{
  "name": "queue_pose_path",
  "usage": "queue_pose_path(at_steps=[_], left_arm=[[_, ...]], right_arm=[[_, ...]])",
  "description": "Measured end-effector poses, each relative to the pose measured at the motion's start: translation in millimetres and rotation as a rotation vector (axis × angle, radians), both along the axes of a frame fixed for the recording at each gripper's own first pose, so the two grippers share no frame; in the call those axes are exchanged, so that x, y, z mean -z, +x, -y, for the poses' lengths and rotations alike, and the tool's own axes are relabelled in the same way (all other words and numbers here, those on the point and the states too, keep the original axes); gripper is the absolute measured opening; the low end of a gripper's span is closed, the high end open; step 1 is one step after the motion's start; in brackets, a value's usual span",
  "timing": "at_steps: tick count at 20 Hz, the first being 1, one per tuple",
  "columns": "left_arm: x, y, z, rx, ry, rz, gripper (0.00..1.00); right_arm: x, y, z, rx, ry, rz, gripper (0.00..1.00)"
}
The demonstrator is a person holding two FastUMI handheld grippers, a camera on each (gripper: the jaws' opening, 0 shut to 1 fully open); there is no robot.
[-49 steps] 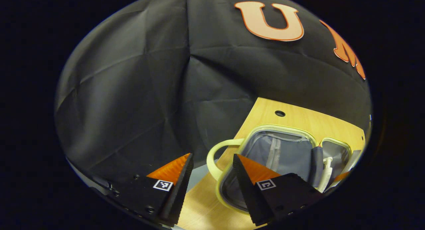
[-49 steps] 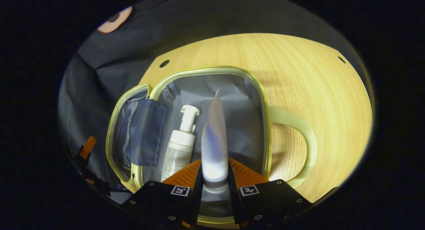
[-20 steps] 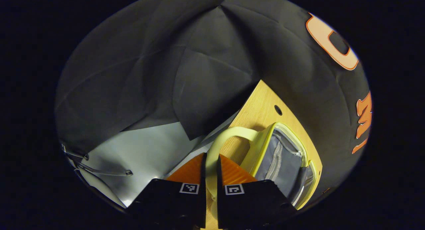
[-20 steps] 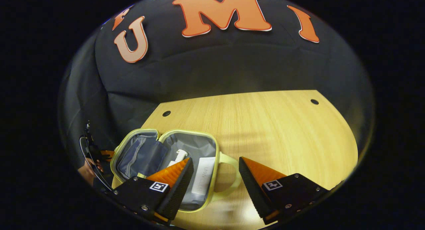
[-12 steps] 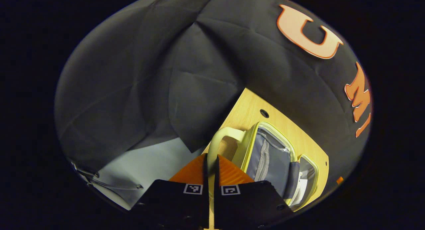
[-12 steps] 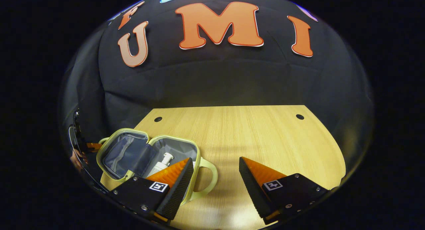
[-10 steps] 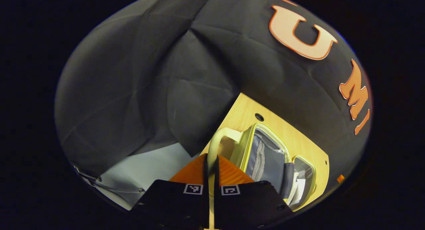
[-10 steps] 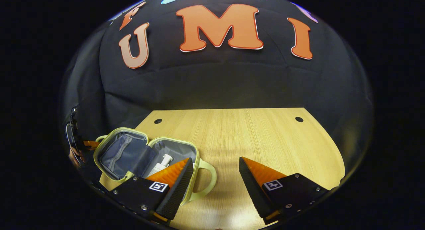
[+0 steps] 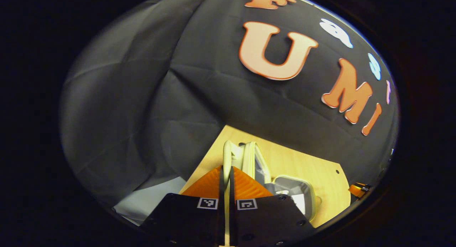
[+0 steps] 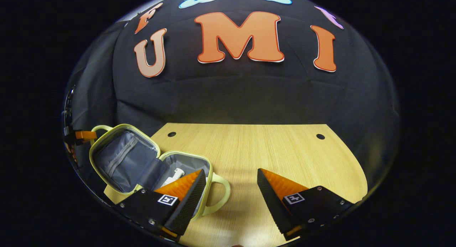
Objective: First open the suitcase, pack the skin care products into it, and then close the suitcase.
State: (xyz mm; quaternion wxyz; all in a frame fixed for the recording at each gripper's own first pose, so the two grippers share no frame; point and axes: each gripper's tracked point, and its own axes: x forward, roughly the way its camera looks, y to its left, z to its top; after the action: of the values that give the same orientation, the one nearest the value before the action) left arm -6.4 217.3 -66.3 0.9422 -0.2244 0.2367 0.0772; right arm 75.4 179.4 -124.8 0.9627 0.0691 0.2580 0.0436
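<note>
Wooden desk [image 10: 270,150] | suitcase [image 10: 124,161] half-raised, lid handle [image 9: 227,156] clamped in left gripper [image 9: 226,175] | right gripper [image 10: 231,190] wide, hovering beside it, holding nothing

The suitcase [image 10: 121,161] is a small pale yellow-green case with a grey lining, open, its lid half raised at a slant while the base half lies flat on the desk [image 10: 270,150] just beyond the right gripper's left finger. A white pump bottle [image 10: 173,176] lies inside the base half, partly hidden behind that finger. The lid's looped handle [image 9: 227,158] stands pinched between the left gripper's fingers [image 9: 245,186], the lid edge-on just past them.
</note>
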Motion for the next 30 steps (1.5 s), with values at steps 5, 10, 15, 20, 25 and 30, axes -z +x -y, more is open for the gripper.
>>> queue_pose_path(at_steps=[5,10,15,20,25,30], left_arm=[[-56.8,5.8,75.4,0.136,0.074,0.076,0.05],[-88.2,4.7,153.6,0.271,0.176,0.106,0.05],[-90.7,11.9,235.7,0.380,0.188,0.112,0.05],[-77.1,14.9,301.5,0.491,0.203,0.106,0.05],[-44.8,14.3,364.7,0.590,0.125,0.065,0.05],[-0.7,20.4,413.8,0.671,0.089,-0.005,0.05]], right_arm=[[-2.6,-9.7,17.9,0.002,0.014,0.021,0.93],[0.9,-22.5,48.1,0.027,0.041,0.028,0.94],[1.0,-35.8,80.7,0.071,0.063,0.043,0.94],[10.3,-56.7,110.1,0.113,0.063,0.033,0.93],[19.8,-71.4,129.4,0.150,0.059,0.016,0.94],[22.3,-75.8,132.6,0.171,0.058,0.012,0.94]])
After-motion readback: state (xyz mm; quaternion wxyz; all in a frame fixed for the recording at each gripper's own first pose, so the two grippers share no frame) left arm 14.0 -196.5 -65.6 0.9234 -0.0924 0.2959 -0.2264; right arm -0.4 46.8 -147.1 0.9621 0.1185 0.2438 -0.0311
